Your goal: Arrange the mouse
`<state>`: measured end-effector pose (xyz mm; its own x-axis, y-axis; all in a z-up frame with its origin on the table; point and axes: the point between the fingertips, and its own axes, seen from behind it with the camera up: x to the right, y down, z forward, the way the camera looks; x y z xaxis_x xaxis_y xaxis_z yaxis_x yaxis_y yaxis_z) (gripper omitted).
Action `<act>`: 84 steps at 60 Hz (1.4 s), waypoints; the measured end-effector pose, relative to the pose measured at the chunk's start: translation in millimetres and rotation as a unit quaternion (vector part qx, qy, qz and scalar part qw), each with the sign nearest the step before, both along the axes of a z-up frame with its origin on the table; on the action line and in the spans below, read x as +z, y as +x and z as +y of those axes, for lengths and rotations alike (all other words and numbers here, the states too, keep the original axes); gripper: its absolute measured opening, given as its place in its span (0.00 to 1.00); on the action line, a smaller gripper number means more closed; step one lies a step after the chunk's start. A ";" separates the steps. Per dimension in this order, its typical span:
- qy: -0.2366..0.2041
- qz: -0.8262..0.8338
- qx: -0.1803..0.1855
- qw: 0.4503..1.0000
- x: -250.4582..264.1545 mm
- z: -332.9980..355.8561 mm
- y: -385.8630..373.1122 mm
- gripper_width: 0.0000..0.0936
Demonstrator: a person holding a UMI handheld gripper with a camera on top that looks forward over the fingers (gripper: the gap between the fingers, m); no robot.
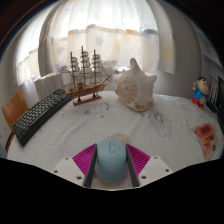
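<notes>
A light blue mouse (110,159) sits between my gripper's (111,163) two fingers, whose magenta pads (86,160) press against both its sides. The gripper is shut on the mouse, which looks lifted a little above the white tabletop (100,125). The mouse's rear end is hidden below, between the fingers. A black keyboard (38,113) lies on the table to the left, well beyond the fingers.
A wooden model ship (86,78) stands at the back, with a large white conch shell (135,86) to its right. A small colourful figurine (202,93) stands far right, and a pinkish item (206,133) lies near the right edge. Curtains hang behind the table.
</notes>
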<state>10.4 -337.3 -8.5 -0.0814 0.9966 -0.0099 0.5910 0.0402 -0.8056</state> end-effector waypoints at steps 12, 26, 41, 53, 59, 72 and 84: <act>0.006 0.007 0.013 1.000 23.7 5.7 -4.0 0.47; -0.016 0.039 -0.013 0.999 131.7 102.1 -26.2 0.46; 0.037 0.049 -0.099 0.993 159.2 333.6 -46.3 0.46; 0.038 -0.006 -0.135 0.990 64.1 456.3 -25.4 0.46; 0.029 -0.029 -0.129 0.991 23.1 474.6 -8.8 0.46; 0.021 -0.054 -0.125 0.990 -7.4 487.0 8.6 0.76; 0.014 -0.065 -0.144 0.987 66.8 473.1 52.0 0.91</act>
